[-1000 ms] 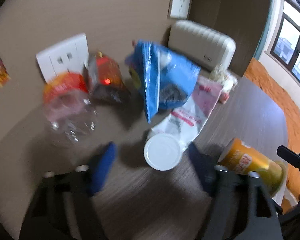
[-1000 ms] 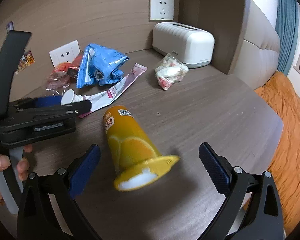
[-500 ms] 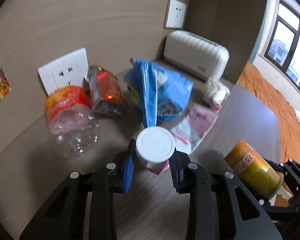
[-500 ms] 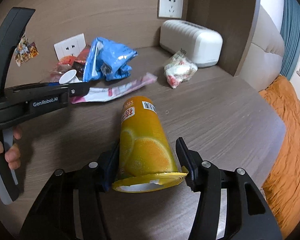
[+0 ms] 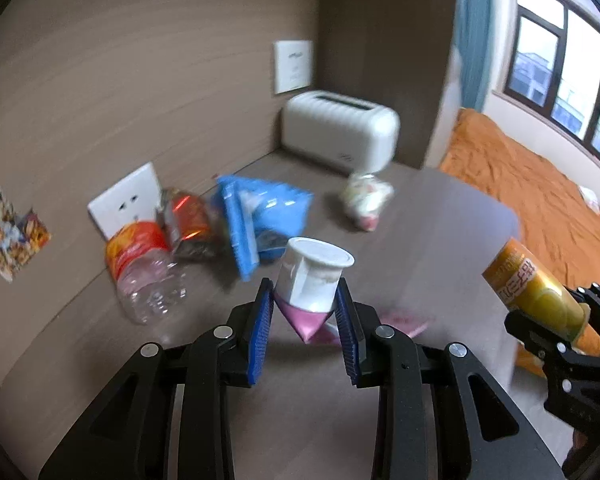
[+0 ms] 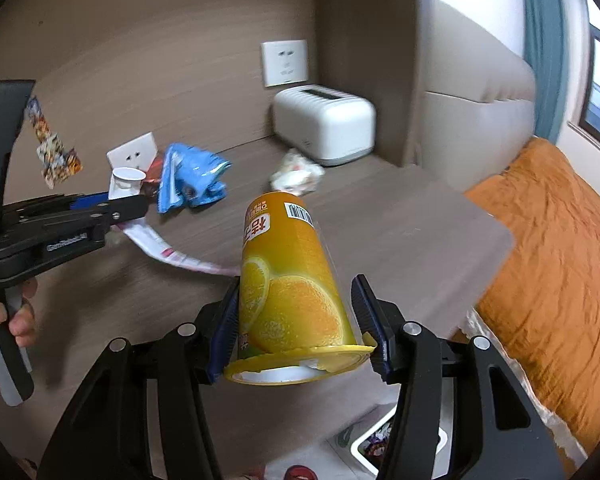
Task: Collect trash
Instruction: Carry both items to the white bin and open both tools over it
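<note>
My left claw (image 5: 305,300) is clamped on a small white cup (image 5: 312,276), its blue pads pressed to both sides, and a pink-and-white wrapper (image 5: 308,324) is pinched in with the cup and trails from under it down onto the table (image 5: 420,240); whether the cup holds anything I cannot tell, since its top looks sealed flat. My right claw (image 6: 296,312) is clamped on a tall orange can (image 6: 292,280) with its open, torn yellow rim toward me; the inside looks pale and I cannot make out any contents. The can's label shows orange slices, a barcode near the far end and Chinese characters I cannot read. From the right wrist view, the left claw's arm at 9 o'clock carries small white lettering, too blurred to read with confidence. In the left wrist view more trash lies on the table: a clear bottle (image 5: 148,276) with an orange label at 9 o'clock, on its side and looking empty, a red snack bag (image 5: 186,224) beside it, a blue bag (image 5: 260,216) at 11 o'clock, and a crumpled white wrapper (image 5: 366,200) at 1 o'clock near a white toaster (image 5: 338,136). The toaster's small front marking is illegible.
</note>
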The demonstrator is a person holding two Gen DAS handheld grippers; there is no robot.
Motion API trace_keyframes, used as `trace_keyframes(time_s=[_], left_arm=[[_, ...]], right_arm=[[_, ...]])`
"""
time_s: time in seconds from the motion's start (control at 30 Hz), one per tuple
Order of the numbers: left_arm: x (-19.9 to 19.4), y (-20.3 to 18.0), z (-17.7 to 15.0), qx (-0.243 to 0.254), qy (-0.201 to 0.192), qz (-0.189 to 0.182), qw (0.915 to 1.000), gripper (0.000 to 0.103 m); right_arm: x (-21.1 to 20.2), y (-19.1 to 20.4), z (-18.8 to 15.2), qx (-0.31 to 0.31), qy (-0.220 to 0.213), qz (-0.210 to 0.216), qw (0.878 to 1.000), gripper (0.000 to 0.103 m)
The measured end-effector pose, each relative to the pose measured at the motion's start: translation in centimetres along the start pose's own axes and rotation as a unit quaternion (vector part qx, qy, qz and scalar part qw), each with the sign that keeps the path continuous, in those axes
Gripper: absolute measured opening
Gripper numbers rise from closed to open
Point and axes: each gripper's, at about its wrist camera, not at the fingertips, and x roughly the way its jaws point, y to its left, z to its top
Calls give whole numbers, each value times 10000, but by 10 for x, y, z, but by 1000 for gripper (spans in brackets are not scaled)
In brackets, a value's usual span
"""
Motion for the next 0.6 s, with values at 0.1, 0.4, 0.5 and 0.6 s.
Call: trace_keyframes(time_s=[0.1,0.4,0.5,0.6], left_arm=[[-11,-23,3,200,-54,-172,9996,30],[-14,-112,-1,847,30,-857,9927,30],[-11,-149,-6,1142,116,-1156,9866,30],[-8,-186,-16,1477,209,-1374,9792,30]], right_arm=[[-14,-20,-5,266,-29,-79,9996,55],[-52,-90,-36,1046,-8,-531,9931,55],[-64,-112,-50,1280,14,-739,9890,55],[-73,-134,-65,1533,66,-942,9837,55]])
